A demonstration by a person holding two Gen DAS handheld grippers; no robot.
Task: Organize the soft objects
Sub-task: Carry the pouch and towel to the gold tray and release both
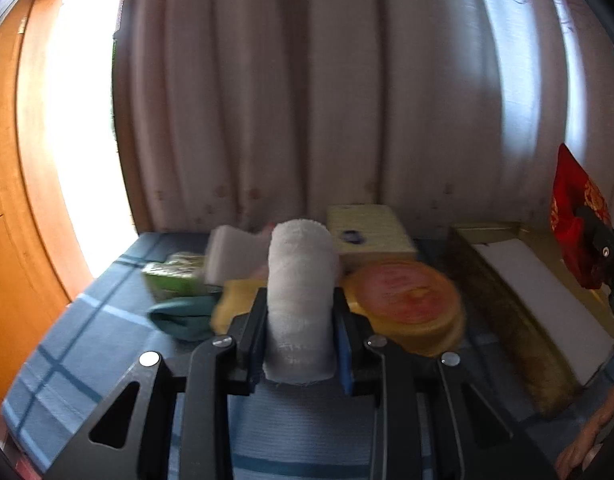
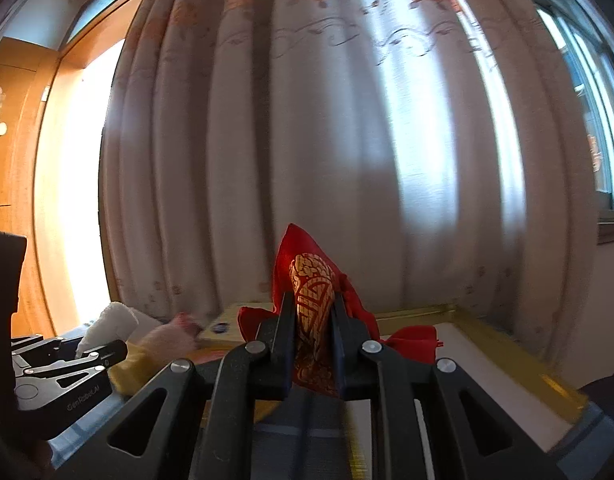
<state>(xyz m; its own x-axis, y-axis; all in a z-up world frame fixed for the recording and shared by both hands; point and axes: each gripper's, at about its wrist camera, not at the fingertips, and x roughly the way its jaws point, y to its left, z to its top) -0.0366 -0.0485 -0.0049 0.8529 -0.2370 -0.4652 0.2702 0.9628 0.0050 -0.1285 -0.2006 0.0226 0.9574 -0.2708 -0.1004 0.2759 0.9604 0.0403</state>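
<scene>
Squeezed light, soft towel roll [image 1: 299, 300] mid-length in left tongs [image 1: 299, 312], limp red cloth [image 2: 313, 304] bunched in right tongs [image 2: 313, 320].

Left tool [image 1: 299, 320] clamped on white towel roll [image 1: 299, 300], right tool [image 2: 313, 328] gripping red cloth [image 2: 311, 292]

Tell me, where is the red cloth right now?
The red cloth is clamped in the right tongs, lifted above the gold tray.
</scene>
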